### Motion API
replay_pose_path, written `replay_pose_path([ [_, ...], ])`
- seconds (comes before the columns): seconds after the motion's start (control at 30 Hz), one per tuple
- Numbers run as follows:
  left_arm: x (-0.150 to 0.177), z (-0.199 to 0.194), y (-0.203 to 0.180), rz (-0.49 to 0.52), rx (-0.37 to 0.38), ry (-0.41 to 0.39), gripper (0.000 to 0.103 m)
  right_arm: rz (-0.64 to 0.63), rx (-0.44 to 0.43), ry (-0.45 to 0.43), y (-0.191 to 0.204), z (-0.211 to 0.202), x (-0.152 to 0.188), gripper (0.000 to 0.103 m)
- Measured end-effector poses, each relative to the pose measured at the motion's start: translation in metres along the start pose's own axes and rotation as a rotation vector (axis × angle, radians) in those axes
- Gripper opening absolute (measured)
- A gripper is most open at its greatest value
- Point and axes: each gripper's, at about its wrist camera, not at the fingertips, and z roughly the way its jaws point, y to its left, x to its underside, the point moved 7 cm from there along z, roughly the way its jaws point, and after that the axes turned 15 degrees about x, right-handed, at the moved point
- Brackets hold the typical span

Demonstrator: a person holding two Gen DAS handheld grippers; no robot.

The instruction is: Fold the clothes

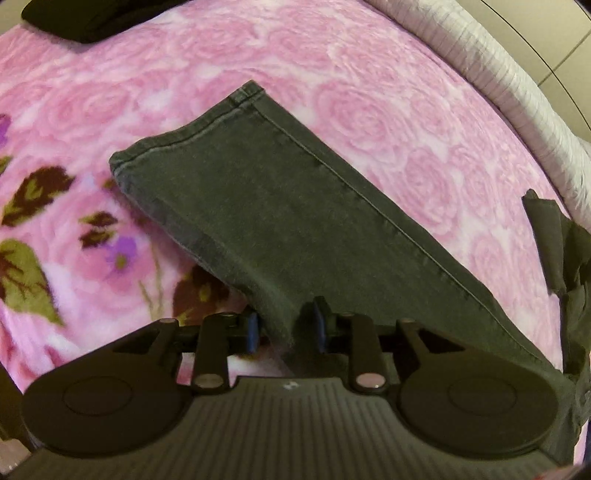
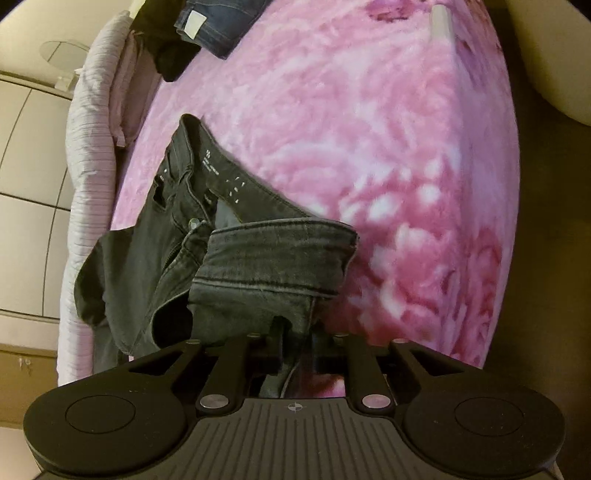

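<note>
**Dark jeans, mid-fold, on a pink bed**

Item: dark grey jeans (image 1: 295,221), leg stretched flat across the rose-print blanket (image 1: 369,92), hem toward the middle of the bed, waistband (image 2: 221,192) bunched near the bed's side edge.

Left claw (image 1: 286,328): pads parted, leg edge lying between them, not pinched.

Right claw (image 2: 295,347): closed on a fold of denim at the hip.

Step, as judged: first fold begun. Next move calls for a firm regrip on the leg.

Surroundings: more folded clothes (image 2: 207,26) at a far corner; pale tiled floor (image 2: 26,147) beyond.
</note>
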Motion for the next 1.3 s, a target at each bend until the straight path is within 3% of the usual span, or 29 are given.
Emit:
replay_pose_path([
  [0.1,0.000,-0.002,-0.003,0.016,-0.010,0.009,0.023,-0.064,-0.010,-0.004,0.001,-0.010,0.000,0.016],
  [0.13,0.000,-0.002,-0.003,0.018,-0.014,0.011,0.023,-0.081,0.007,-0.004,-0.002,-0.014,0.001,0.021],
  [0.17,0.000,-0.003,-0.004,0.019,-0.019,0.012,0.023,-0.088,0.023,-0.007,-0.006,-0.018,0.001,0.050],
  [0.2,0.001,-0.003,-0.005,0.021,-0.023,0.012,0.023,-0.076,0.027,-0.017,-0.012,-0.023,0.000,0.070],
  [0.23,0.001,-0.003,-0.006,0.023,-0.028,0.012,0.023,-0.049,0.008,-0.028,-0.017,-0.028,-0.002,0.071],
  [0.37,0.005,0.000,-0.008,0.026,-0.051,0.009,0.024,0.087,-0.071,-0.054,-0.026,-0.027,-0.021,0.071],
  [0.47,0.005,0.002,-0.011,0.046,-0.069,0.010,0.024,0.169,-0.110,-0.007,-0.024,-0.007,-0.032,0.070],
  [0.5,0.005,0.002,-0.013,0.054,-0.072,0.013,0.025,0.177,-0.120,-0.002,-0.022,-0.002,-0.035,0.038],
  [0.53,0.005,0.001,-0.015,0.061,-0.071,0.016,0.025,0.151,-0.129,-0.016,-0.015,-0.004,-0.036,0.017],
  [0.6,0.006,-0.002,-0.019,0.069,-0.063,0.026,0.025,0.014,-0.167,-0.089,0.010,-0.031,-0.040,0.014],
  [0.7,0.010,-0.006,-0.025,0.088,-0.044,0.045,0.025,-0.168,-0.173,-0.196,0.034,-0.082,-0.048,0.012],
  [0.8,0.022,0.001,-0.030,0.121,-0.050,0.110,0.025,-0.260,-0.013,-0.241,0.020,-0.088,-0.065,0.013],
  [0.83,0.027,0.004,-0.032,0.143,-0.066,0.127,0.025,-0.262,0.046,-0.210,0.006,-0.073,-0.070,0.013],
  [0.93,0.034,0.001,-0.043,0.222,-0.097,0.163,0.025,-0.123,0.183,-0.069,-0.036,-0.033,-0.081,0.032],
  [1.0,0.033,-0.010,-0.049,0.283,-0.107,0.177,0.029,-0.129,0.230,-0.118,-0.038,-0.040,-0.088,0.046],
  [1.13,0.036,-0.031,-0.059,0.331,-0.141,0.188,0.024,-0.279,0.196,-0.198,-0.015,-0.068,-0.095,0.048],
  [1.3,0.053,-0.032,-0.096,0.367,-0.070,0.182,0.025,-0.421,0.018,-0.088,0.032,-0.044,-0.093,0.047],
])
